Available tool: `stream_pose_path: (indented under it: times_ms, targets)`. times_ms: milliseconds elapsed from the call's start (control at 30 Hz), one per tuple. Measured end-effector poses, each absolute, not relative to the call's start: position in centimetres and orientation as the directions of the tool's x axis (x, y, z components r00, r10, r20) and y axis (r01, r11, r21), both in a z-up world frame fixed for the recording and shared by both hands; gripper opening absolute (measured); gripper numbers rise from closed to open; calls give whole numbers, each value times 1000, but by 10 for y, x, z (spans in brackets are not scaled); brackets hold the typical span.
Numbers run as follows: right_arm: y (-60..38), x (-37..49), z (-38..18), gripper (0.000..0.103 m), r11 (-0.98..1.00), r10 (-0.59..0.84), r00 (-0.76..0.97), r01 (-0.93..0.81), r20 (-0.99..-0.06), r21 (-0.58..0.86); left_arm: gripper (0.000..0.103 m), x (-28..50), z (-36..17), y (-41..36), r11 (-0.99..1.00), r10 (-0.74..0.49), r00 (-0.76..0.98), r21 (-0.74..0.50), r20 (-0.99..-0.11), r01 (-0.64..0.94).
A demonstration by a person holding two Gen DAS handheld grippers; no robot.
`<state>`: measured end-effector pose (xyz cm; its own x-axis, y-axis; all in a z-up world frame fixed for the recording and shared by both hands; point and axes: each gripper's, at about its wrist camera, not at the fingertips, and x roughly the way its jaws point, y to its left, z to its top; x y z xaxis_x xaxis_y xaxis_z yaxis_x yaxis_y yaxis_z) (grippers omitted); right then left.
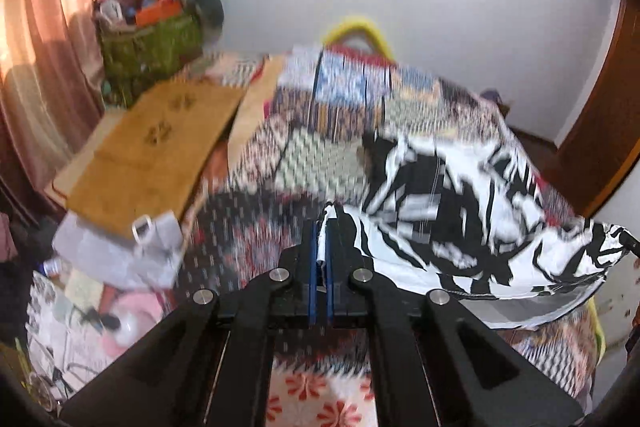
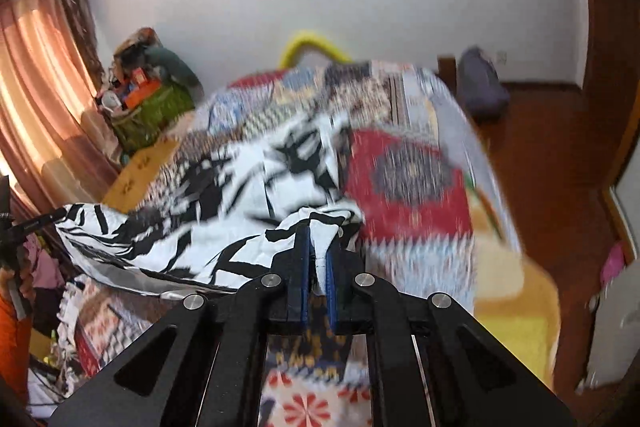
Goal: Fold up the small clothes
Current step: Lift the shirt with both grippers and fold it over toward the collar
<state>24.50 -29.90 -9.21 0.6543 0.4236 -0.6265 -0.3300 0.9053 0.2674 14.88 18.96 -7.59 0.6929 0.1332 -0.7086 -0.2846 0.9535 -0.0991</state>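
Observation:
A small black-and-white patterned garment (image 1: 460, 219) hangs lifted above the patchwork bedspread (image 1: 328, 115), stretched between both grippers. My left gripper (image 1: 323, 227) is shut on one edge of the cloth, a strip of white fabric pinched between its blue pads. In the right wrist view the same garment (image 2: 224, 211) spreads to the left, and my right gripper (image 2: 318, 239) is shut on its other edge. The far tip of the left gripper shows at the left edge there. Both views are blurred.
A tan cardboard sheet (image 1: 160, 151) lies on the bed's left side over a grey-white bag (image 1: 120, 247). A green basket (image 1: 148, 47) full of things stands by the pink curtain (image 1: 44, 67). The bedspread (image 2: 404, 179) ends at wooden floor (image 2: 552, 163) on the right.

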Motion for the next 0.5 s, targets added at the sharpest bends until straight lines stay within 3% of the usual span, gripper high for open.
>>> stream_pose_path:
  times_ms: [267, 500]
  targets:
    - [-282, 297, -62, 6, 920, 388, 711, -340, -587, 196, 3, 213, -51, 206, 941, 204, 702, -60, -682, -332]
    - [-268, 359, -67, 6, 931, 356, 706, -323, -612, 169, 3, 285, -57, 221, 929, 221, 679, -62, -700, -366]
